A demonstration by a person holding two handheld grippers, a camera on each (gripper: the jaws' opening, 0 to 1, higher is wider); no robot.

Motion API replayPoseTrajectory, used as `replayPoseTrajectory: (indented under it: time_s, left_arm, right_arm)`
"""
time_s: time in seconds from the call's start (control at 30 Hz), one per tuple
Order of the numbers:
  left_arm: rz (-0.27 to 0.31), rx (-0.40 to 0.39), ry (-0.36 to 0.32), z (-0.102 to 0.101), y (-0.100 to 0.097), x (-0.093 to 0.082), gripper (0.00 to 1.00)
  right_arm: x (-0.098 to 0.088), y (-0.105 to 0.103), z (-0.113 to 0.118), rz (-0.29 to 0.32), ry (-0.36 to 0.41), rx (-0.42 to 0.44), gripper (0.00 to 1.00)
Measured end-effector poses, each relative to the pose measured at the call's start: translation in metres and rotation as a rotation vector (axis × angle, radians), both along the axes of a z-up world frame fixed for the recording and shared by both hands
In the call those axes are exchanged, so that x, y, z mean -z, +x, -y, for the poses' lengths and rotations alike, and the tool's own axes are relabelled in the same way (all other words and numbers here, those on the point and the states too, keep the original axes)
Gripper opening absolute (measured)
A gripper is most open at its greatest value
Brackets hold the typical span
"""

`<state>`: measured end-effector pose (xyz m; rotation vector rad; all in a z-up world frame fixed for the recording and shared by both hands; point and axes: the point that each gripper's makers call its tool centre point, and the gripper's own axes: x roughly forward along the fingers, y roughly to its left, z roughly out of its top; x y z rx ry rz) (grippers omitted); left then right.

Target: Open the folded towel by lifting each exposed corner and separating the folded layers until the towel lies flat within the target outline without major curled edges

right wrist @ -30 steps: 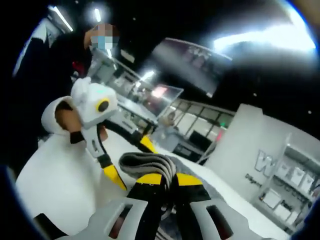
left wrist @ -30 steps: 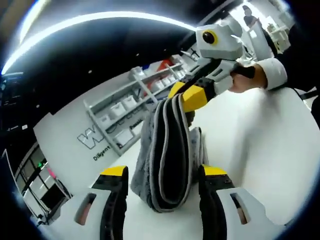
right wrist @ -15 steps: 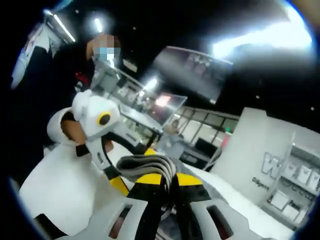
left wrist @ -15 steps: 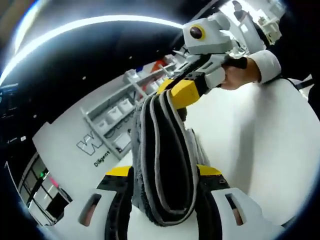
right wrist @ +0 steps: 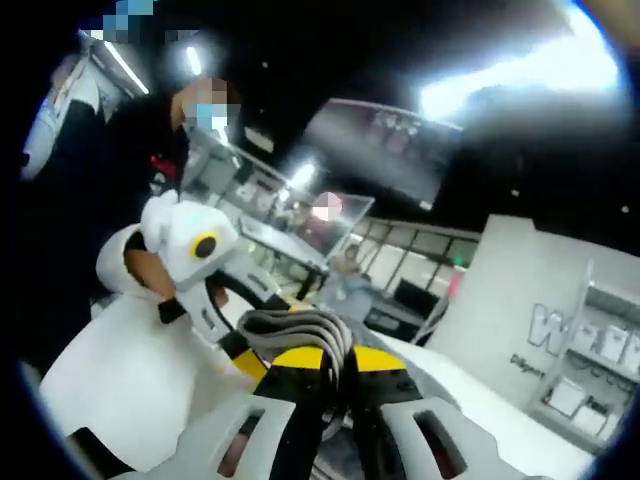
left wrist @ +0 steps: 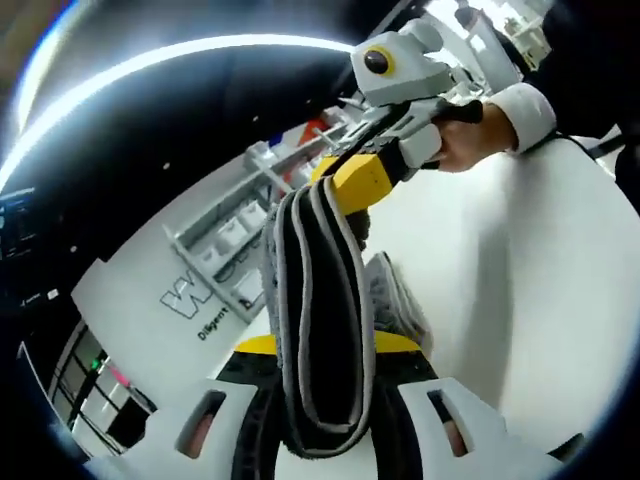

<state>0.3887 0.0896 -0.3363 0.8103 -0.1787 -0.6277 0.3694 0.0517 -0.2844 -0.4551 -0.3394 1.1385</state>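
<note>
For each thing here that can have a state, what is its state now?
Towel: still folded in layers, lifted off the white table, held between both tools.
Left tool: shut on the towel.
Right tool: shut on the towel's edge.

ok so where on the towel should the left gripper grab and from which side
On the towel's bunched, light-trimmed edge nearest the left gripper, coming straight along its jaws. The right gripper already pinches the far end, so the cloth hangs as a narrow band running between the left jaws. They look closed on that band already, so probably no re-grip is needed.
</note>
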Motion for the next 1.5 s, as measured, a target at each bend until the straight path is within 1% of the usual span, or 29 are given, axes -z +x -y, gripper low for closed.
replayPoseTrajectory:
  time_s: [0.07, 0.17, 0.23, 0.3, 0.43, 0.5, 0.57, 0.63, 0.7, 0.73, 0.77, 0.83, 0.87, 0.9, 0.97, 1.1, 1.2, 1.23, 1.27, 1.33, 1.37, 1.5]
  left_arm:
    - [0.008, -0.005, -0.011, -0.001, 0.001, -0.002, 0.23]
    - [-0.008, -0.008, -0.064, -0.002, 0.000, -0.005, 0.20]
    - [0.006, -0.012, -0.081, -0.003, 0.000, -0.009, 0.18]
    - [0.014, -0.013, -0.103, -0.003, -0.001, -0.013, 0.16]
    - [-0.009, -0.008, -0.157, -0.001, -0.006, -0.017, 0.14]
    - [-0.011, -0.013, -0.169, 0.001, -0.009, -0.018, 0.13]
    - [-0.008, -0.017, -0.202, -0.002, -0.010, -0.021, 0.12]
    - [-0.030, -0.011, -0.248, -0.002, -0.013, -0.024, 0.12]
    - [-0.047, -0.013, -0.265, -0.003, -0.013, -0.024, 0.11]
    - [-0.048, -0.014, -0.267, -0.003, -0.013, -0.024, 0.11]
    - [-0.050, -0.014, -0.267, -0.003, -0.013, -0.024, 0.11]
    - [-0.049, -0.019, -0.263, -0.004, -0.013, -0.023, 0.11]
    - [-0.049, -0.022, -0.263, -0.005, -0.013, -0.023, 0.11]
    - [-0.052, -0.022, -0.269, -0.005, -0.013, -0.024, 0.11]
    - [-0.055, -0.024, -0.278, -0.005, -0.013, -0.024, 0.11]
    - [-0.056, -0.029, -0.309, -0.010, -0.014, -0.029, 0.10]
    - [-0.074, -0.026, -0.351, -0.013, -0.014, -0.032, 0.10]
    - [-0.077, -0.021, -0.366, -0.013, -0.015, -0.033, 0.10]
    - [-0.078, -0.018, -0.373, -0.014, -0.015, -0.034, 0.10]
    - [-0.082, -0.008, -0.382, -0.014, -0.015, -0.035, 0.10]
    - [-0.082, -0.007, -0.382, -0.014, -0.015, -0.035, 0.10]
    - [-0.077, 0.009, -0.364, -0.012, -0.017, -0.035, 0.10]
  right_arm:
    - [-0.001, 0.001, 0.001, 0.008, 0.004, 0.002, 0.03]
    - [-0.002, 0.002, 0.002, 0.022, 0.008, 0.007, 0.03]
    - [-0.003, 0.004, 0.003, 0.042, 0.006, 0.019, 0.03]
    - [-0.003, 0.005, 0.004, 0.048, 0.008, 0.021, 0.03]
    - [-0.005, 0.006, 0.004, 0.082, 0.012, 0.028, 0.04]
    - [-0.004, 0.005, 0.004, 0.077, 0.013, 0.013, 0.04]
    - [-0.003, 0.005, 0.003, 0.063, 0.021, 0.000, 0.05]
    - [-0.002, 0.006, 0.003, 0.056, 0.021, -0.001, 0.06]
    - [-0.001, 0.007, 0.001, 0.053, 0.024, -0.014, 0.07]
    - [0.001, 0.007, 0.000, 0.044, 0.020, -0.021, 0.08]
    - [0.004, 0.006, -0.002, 0.033, 0.013, -0.040, 0.10]
    - [0.010, 0.010, -0.004, 0.004, 0.001, -0.048, 0.16]
    - [0.015, 0.012, -0.005, -0.020, -0.013, -0.045, 0.18]
    - [0.020, 0.014, -0.005, -0.030, -0.032, -0.037, 0.18]
    - [0.023, 0.014, -0.007, -0.011, -0.042, -0.037, 0.19]
    - [0.024, 0.012, -0.009, -0.006, -0.051, -0.044, 0.23]
    - [0.023, 0.015, -0.009, 0.007, -0.050, -0.025, 0.27]
    - [0.024, 0.019, -0.007, 0.010, -0.053, -0.004, 0.29]
    - [0.024, 0.025, -0.004, 0.027, -0.063, 0.031, 0.29]
    - [0.023, 0.030, -0.001, 0.059, -0.067, 0.061, 0.26]
    - [0.023, 0.030, 0.000, 0.059, -0.066, 0.060, 0.24]
    - [0.015, 0.029, 0.003, 0.088, -0.044, 0.073, 0.21]
